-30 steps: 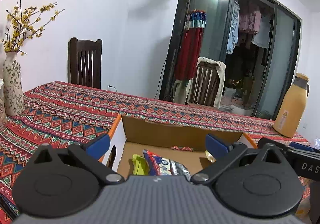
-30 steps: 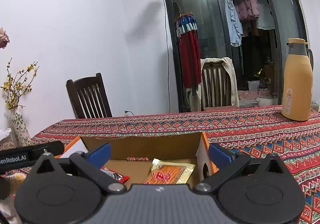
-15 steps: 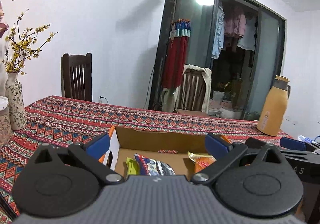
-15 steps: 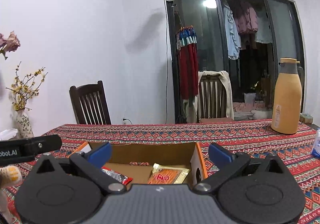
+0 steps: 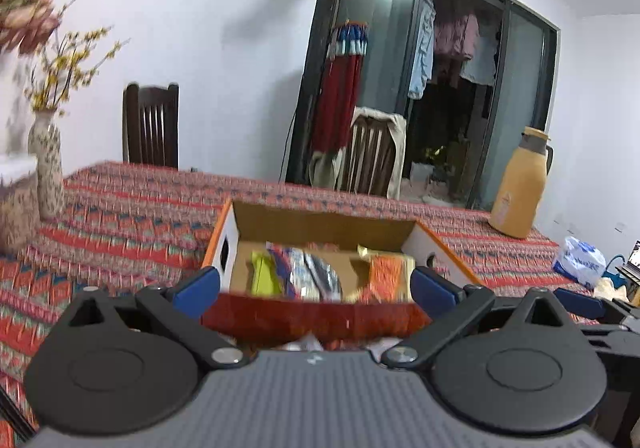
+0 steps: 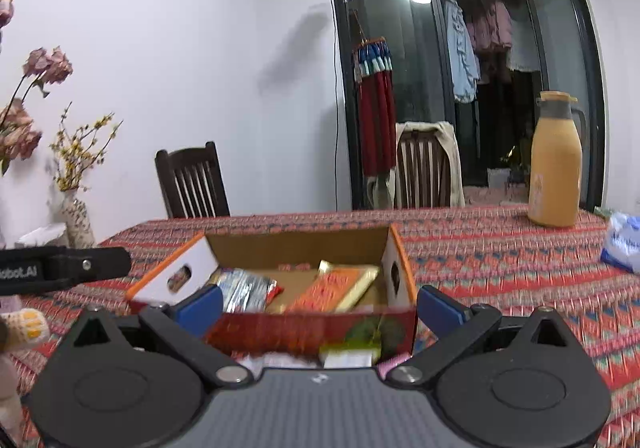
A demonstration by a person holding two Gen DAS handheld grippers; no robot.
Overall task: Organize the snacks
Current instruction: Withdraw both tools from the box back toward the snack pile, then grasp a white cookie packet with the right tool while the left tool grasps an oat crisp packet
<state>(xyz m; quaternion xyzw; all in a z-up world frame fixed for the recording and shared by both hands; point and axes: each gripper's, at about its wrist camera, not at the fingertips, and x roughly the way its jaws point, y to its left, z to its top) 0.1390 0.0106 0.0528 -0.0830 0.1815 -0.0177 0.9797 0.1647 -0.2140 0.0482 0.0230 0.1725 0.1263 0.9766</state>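
- Facing the cardboard box [image 5: 324, 226] on the table [image 5: 120, 224], we hold both grippers spread and empty.
- Snack packets [image 6: 336, 288] lie inside it, straight ahead of each gripper.
- Our left gripper [image 5: 316, 290] and right gripper [image 6: 320, 306] look about equally near, the orange packet's [image 6: 332, 290] long axis pointing away from us.

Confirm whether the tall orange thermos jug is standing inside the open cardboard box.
No. The tall orange thermos jug stands on the patterned tablecloth, apart from the open cardboard box.
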